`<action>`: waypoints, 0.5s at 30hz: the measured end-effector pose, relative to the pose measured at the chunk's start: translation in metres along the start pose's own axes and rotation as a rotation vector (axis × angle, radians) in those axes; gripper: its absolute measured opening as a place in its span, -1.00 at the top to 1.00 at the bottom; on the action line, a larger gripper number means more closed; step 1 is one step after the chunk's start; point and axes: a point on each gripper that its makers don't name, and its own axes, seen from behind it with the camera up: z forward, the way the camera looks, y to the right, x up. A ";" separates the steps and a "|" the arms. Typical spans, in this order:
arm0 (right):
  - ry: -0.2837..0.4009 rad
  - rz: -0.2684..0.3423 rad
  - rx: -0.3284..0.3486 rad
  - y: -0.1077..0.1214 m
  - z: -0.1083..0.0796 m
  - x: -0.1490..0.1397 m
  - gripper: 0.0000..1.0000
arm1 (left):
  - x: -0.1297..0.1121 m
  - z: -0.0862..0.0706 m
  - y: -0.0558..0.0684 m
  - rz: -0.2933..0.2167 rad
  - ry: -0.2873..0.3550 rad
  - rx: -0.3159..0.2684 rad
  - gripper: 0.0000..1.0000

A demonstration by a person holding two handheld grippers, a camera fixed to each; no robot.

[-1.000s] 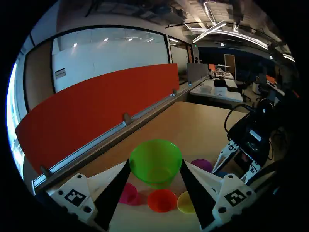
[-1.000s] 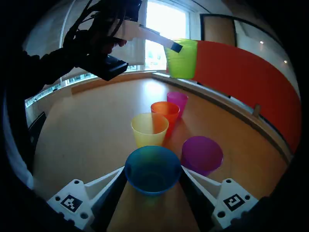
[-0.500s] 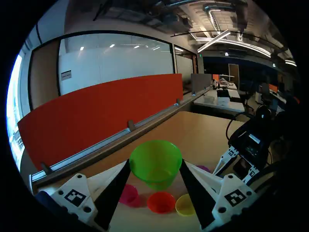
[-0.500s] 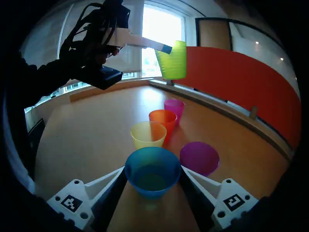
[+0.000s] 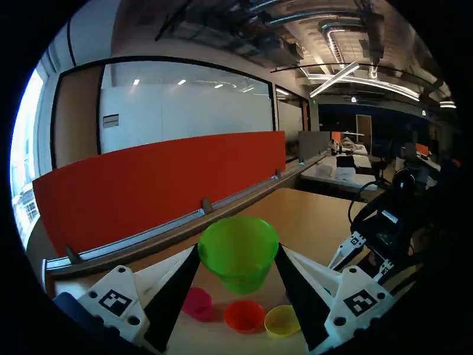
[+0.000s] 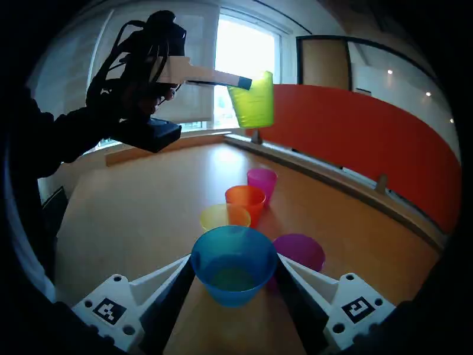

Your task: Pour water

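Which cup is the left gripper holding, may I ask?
The green cup, held high over the table; the right gripper holds the blue cup.

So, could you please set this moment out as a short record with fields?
left gripper: shut on green cup, held high above the table
right gripper: shut on blue cup
row on table: pink cup, orange cup, yellow cup
beside the row: purple cup
behind table: orange divider

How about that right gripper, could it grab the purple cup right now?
Probably not: the right gripper is shut on the blue cup, though the purple cup stands close beside it.
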 end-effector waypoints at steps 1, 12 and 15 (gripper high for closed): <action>0.002 -0.001 -0.001 0.000 -0.001 0.001 -0.82 | 0.001 -0.001 0.000 -0.002 0.007 0.001 -0.78; 0.022 -0.007 -0.010 -0.002 -0.007 0.013 -0.82 | 0.012 -0.011 0.002 -0.016 0.054 0.014 -0.78; 0.029 -0.004 -0.013 -0.003 -0.009 0.017 -0.82 | 0.015 -0.014 0.003 -0.019 0.065 0.019 -0.78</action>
